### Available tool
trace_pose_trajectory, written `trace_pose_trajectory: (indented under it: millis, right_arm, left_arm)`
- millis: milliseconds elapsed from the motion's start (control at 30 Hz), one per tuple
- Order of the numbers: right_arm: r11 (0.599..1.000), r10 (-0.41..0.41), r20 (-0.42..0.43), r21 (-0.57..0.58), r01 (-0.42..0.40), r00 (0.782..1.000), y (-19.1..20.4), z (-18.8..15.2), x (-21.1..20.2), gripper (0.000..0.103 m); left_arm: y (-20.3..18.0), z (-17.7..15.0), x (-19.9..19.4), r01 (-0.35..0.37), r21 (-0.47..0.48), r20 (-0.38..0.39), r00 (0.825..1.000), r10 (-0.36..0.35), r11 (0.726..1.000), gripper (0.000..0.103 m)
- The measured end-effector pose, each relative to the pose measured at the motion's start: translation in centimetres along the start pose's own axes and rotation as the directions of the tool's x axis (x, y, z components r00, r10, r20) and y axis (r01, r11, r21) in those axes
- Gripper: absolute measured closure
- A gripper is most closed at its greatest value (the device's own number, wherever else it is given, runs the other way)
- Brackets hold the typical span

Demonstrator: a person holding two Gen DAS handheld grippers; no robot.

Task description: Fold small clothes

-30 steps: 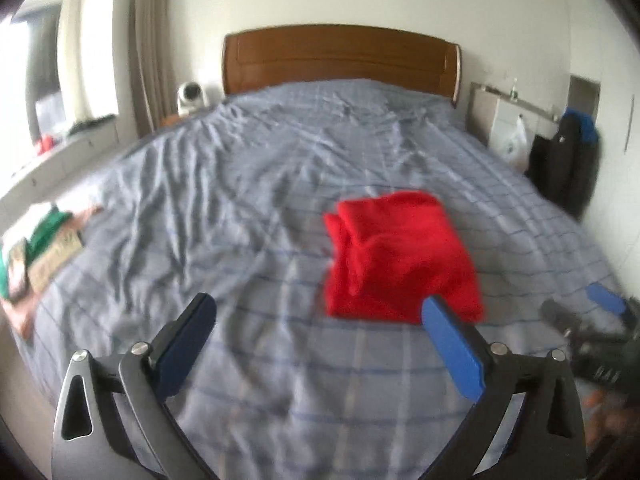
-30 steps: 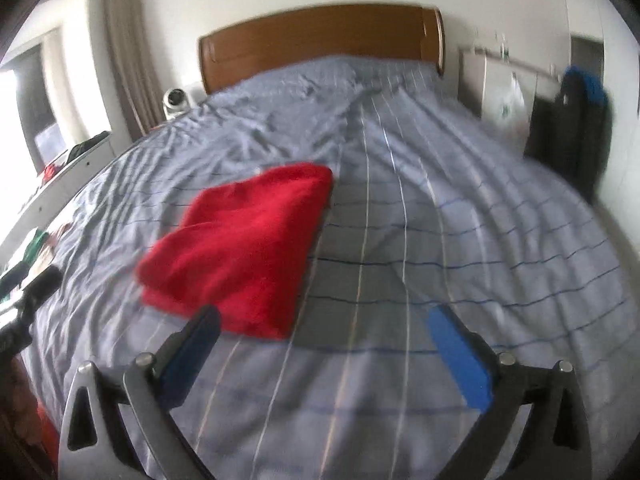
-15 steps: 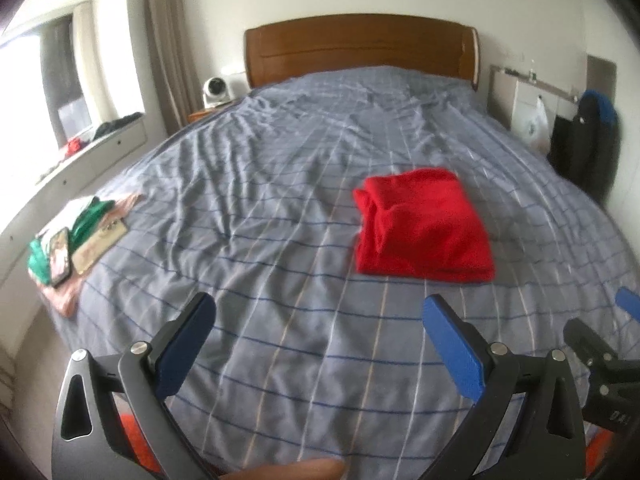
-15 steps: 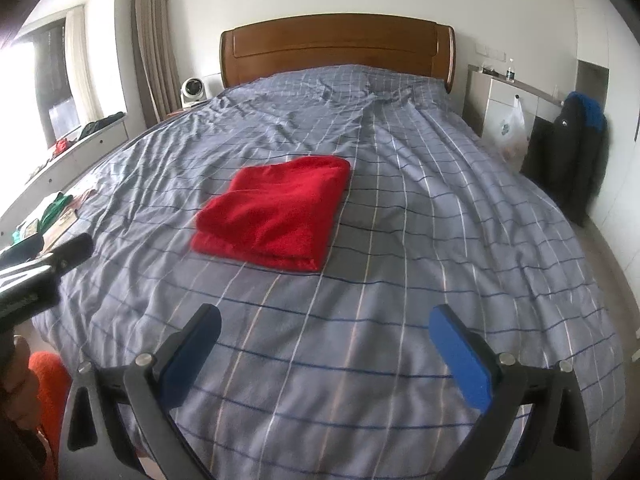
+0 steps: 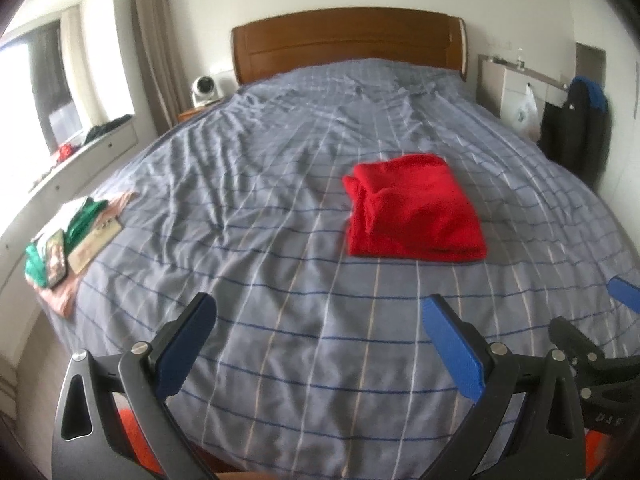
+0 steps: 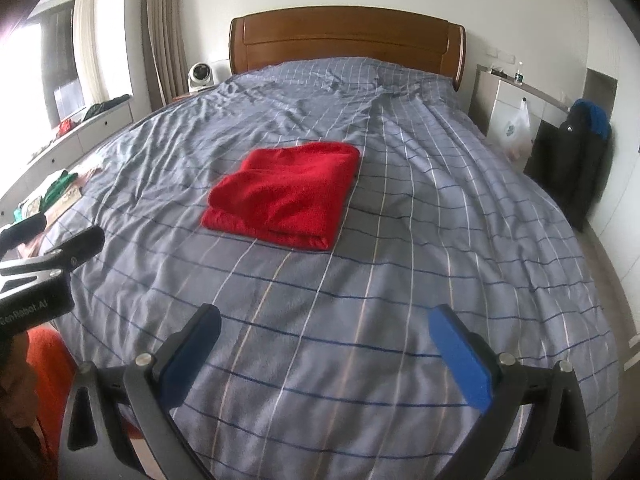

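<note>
Red garment [image 5: 414,208] lies folded flat at centre frame on the bed [image 5: 280,280], apparently finished; left gripper [image 5: 320,346] and right gripper [image 6: 324,352] hover low in frame, spread wide, empty.

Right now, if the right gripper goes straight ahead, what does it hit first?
Likely the grey checked bedspread, which fills the gap ahead of the open right gripper. The folded red fleece garment lies farther, left of centre; depth is unclear.

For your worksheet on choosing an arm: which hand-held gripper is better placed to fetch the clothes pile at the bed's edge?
Left, probably. The clothes pile lies far left on the bed, nearer the open left hand-held gripper; the right hand-held gripper sits farther away.
</note>
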State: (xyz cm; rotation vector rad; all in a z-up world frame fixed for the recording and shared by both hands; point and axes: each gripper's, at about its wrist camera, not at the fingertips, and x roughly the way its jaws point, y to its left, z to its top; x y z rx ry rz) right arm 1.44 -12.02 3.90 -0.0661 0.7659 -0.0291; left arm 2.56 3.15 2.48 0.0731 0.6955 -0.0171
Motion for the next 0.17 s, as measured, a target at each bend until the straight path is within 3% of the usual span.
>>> trace_pose_trajectory:
  millis: [167]
  right_arm:
    - [1.000, -0.005, -0.002, -0.003, 0.005, 1.000, 0.25, -0.04, -0.01, 0.001]
  left_arm:
    - [0.37, -0.13, 0.14, -0.007, -0.015, -0.009, 1.000, 0.007, 1.000, 0.000]
